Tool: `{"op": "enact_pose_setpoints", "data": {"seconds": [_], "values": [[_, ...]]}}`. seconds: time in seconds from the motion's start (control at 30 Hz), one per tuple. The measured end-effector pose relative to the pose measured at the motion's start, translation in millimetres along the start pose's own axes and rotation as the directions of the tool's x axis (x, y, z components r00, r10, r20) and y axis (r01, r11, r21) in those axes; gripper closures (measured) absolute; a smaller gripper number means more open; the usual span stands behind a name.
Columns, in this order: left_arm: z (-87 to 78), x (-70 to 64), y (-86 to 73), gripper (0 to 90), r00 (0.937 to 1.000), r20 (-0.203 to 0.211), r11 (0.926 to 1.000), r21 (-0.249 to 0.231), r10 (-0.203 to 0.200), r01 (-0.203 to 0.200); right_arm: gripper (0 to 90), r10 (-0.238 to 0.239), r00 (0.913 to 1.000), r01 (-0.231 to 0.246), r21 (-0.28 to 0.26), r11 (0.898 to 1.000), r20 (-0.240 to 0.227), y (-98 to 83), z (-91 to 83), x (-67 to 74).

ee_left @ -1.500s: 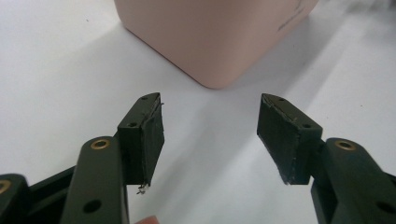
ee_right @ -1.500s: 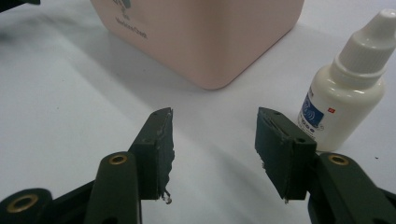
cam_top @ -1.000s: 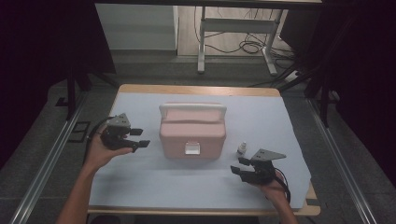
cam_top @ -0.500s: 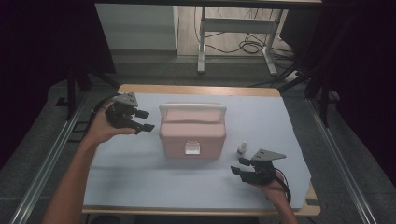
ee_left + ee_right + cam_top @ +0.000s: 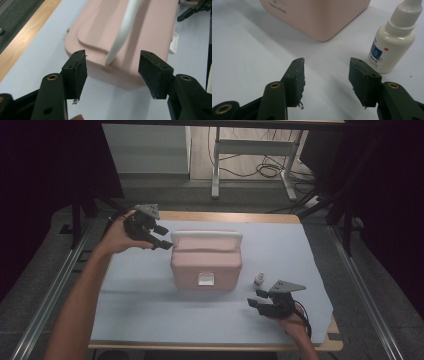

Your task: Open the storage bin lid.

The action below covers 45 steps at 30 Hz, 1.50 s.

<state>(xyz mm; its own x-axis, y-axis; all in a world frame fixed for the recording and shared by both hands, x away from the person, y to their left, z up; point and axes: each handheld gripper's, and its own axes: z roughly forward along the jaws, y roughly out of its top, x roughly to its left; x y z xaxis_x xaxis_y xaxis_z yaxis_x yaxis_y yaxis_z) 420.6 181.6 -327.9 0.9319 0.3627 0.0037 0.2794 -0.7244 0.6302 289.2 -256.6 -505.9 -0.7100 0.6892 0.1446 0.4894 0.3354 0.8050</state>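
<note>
Reaching with wide, empty left fingers (image 5: 112,72) toward the white handle (image 5: 123,30) of the pink box (image 5: 206,265) mid-worktop (image 5: 150,320), maybe slipping off, while wide right fingers (image 5: 325,80) risk tipping the little bottle (image 5: 395,42) near the right edge.

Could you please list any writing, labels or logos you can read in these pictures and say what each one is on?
Pink plastic box with a white handle: a line of small embossed lettering near its top edge in the right gripper view, too blurred to read.
Small white dropper bottle: a blue label with a white wave-like logo, a small red mark and tiny print, too small to read.
No text reads clearly.
</note>
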Motion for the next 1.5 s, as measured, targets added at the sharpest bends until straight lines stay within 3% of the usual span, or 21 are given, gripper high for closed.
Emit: {"op": "enact_pose_setpoints", "data": {"seconds": [0.27, 0.47, 0.87, 1.03, 1.5], "values": [[2.9, -1.8, 30.7, 42.4, 0.9984, 0.004, 0.9977, 0.039, 0.056, -0.056, 46.5, 0.006, 1.0000, -0.006, 0.004, 1.000, 0.001, -1.4, 0.8, -1.2], [11.8, -4.8, 46.9, 52.9, 0.9960, -0.008, 0.9940, 0.063, 0.090, -0.089, 46.6, 0.005, 1.0000, -0.005, 0.004, 1.000, 0.001, -1.6, 0.6, -0.9], [27.3, -8.9, 71.3, 64.4, 0.9857, 0.031, 0.9741, 0.151, 0.165, -0.168, 46.6, 0.011, 0.9999, -0.011, 0.002, 1.000, 0.008, -2.1, 0.1, -2.4], [30.3, -9.5, 73.5, 74.8, 0.9818, 0.040, 0.9697, 0.154, 0.186, -0.189, 46.5, 0.013, 0.9998, -0.013, 0.001, 1.000, 0.012, -2.7, 0.3, -3.5], [23.4, 2.6, 77.0, 77.8, 0.9740, 0.099, 0.9708, 0.108, 0.204, -0.214, 49.7, 0.007, 0.9998, -0.006, -0.013, 1.000, 0.020, 0.7, -2.6, -0.3]]}}
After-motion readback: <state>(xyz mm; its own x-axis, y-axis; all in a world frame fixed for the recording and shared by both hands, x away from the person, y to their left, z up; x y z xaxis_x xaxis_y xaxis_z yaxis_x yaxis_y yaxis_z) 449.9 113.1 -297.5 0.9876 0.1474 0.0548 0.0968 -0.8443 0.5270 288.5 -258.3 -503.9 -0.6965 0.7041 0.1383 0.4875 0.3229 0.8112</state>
